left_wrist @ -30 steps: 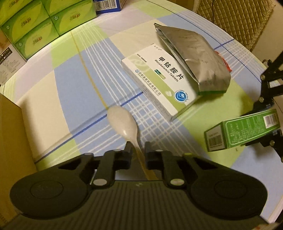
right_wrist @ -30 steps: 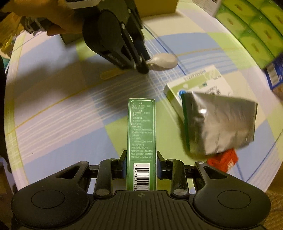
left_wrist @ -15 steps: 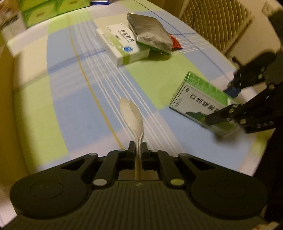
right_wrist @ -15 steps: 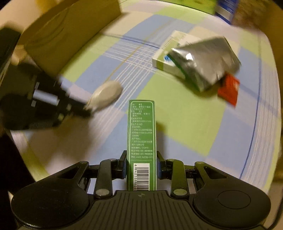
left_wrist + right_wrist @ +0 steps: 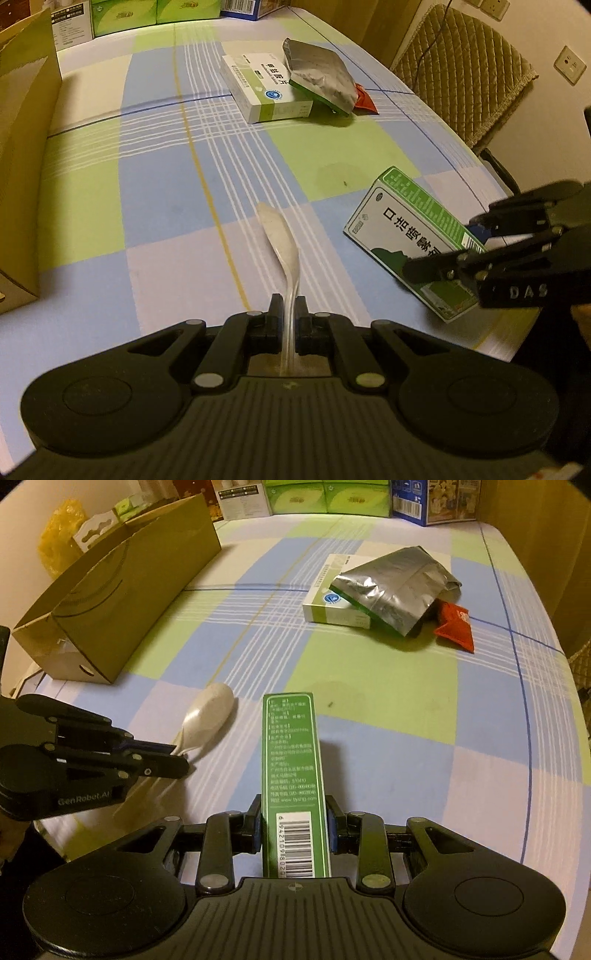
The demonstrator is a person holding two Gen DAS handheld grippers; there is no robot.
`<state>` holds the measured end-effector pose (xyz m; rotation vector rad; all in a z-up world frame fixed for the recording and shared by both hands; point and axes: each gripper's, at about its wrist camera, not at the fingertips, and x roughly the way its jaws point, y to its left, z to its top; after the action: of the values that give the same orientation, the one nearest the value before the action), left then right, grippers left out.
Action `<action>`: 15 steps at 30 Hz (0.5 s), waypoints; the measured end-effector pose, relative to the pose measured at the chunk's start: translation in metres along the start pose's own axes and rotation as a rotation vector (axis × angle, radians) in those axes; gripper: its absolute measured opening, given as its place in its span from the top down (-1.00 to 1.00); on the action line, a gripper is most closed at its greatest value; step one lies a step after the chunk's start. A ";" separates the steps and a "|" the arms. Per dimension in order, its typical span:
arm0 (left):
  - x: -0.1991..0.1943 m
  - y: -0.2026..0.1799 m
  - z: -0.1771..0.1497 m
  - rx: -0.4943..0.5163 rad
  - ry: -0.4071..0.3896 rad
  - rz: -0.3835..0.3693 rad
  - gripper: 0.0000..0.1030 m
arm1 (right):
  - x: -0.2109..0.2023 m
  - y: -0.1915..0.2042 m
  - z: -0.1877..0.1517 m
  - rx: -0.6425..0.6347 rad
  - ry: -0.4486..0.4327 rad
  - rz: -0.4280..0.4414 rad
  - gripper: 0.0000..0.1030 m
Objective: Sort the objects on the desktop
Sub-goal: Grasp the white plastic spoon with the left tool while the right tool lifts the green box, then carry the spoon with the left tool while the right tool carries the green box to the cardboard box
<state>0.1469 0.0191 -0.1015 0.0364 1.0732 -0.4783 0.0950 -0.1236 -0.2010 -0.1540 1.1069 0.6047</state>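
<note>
Cardboard box (image 5: 122,590): contents unclear; left gripper (image 5: 287,314) jaws clamp spoon (image 5: 280,240); right gripper (image 5: 294,823) jaws clamp green carton (image 5: 291,760)

my left claw (image 5: 287,308): matte black plastic, two short flat fingers on scissor-style linkage bars
my right claw (image 5: 294,825): same black build, blue pads on the inner finger faces
housing: wide ribbed black body below each claw, a round raised disc on either side
screws: silver round pivot heads on the linkage arms, two big ones near the housing, smaller ones near the fingers
markings, left claw side: white "GenRobot.AI" lettering, seen from my right wrist view
markings, right claw side: pale "DAS" letters on the block, rest cut off
centre mark: small cross-in-circle logo on the top edge of the housing
cables, sleeves: can't tell
</note>
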 end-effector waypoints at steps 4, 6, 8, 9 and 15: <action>0.001 0.001 0.001 -0.001 -0.006 0.001 0.96 | -0.001 0.001 -0.005 0.011 -0.024 -0.007 0.46; 0.000 0.000 0.001 0.008 -0.008 0.006 0.98 | -0.001 0.002 -0.006 0.018 -0.032 -0.012 0.46; 0.000 -0.002 0.000 0.017 -0.012 0.015 0.98 | -0.002 0.001 -0.006 0.025 -0.042 -0.021 0.46; -0.001 -0.002 -0.001 0.015 -0.012 0.013 0.98 | -0.003 0.001 -0.006 0.031 -0.047 -0.025 0.46; -0.009 -0.001 -0.005 -0.021 -0.034 0.004 0.98 | -0.012 0.000 -0.010 0.070 -0.071 -0.033 0.47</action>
<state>0.1389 0.0223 -0.0958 0.0118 1.0446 -0.4624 0.0834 -0.1324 -0.1956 -0.0893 1.0538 0.5370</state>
